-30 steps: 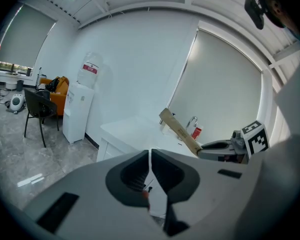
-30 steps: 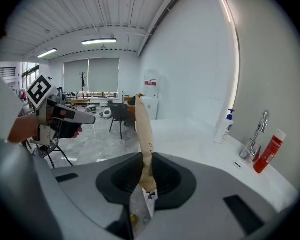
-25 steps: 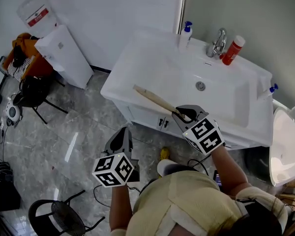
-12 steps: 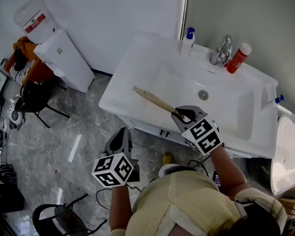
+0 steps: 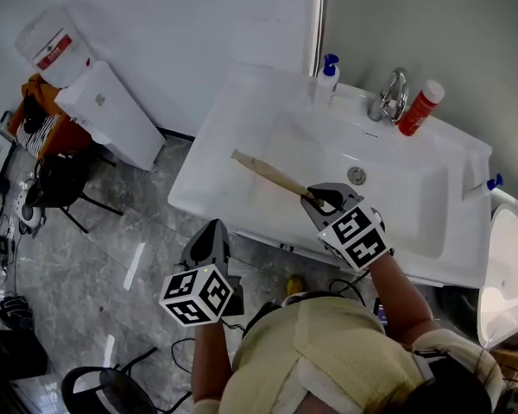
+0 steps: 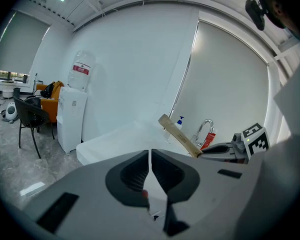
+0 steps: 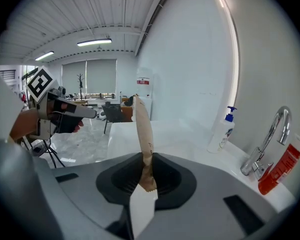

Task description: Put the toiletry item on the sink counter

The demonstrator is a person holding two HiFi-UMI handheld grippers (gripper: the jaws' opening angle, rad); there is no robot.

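Observation:
My right gripper (image 5: pixel 319 200) (image 7: pixel 146 157) is shut on one end of a long, flat, brown paper-wrapped toiletry item (image 5: pixel 271 176) (image 7: pixel 142 132). The item sticks out to the left above the near edge of the white sink counter (image 5: pixel 214 136). It also shows in the left gripper view as a tan stick (image 6: pixel 178 135) held by the right gripper (image 6: pixel 221 151). My left gripper (image 5: pixel 211 229) (image 6: pixel 150 152) hangs lower, over the floor in front of the counter, shut with nothing between its fingers.
A pump bottle (image 5: pixel 326 79), faucet (image 5: pixel 391 93) and red bottle (image 5: pixel 417 107) stand along the counter's back edge; a small blue-capped bottle (image 5: pixel 483 185) sits at its right. A water dispenser (image 5: pixel 102 102) and chair (image 5: pixel 59 178) stand left, and a toilet (image 5: pixel 508 270) right.
The head view has shifted a little, so the sink sits lower and more central. The right gripper still holds the item, slightly farther over the counter. The left gripper has barely moved.

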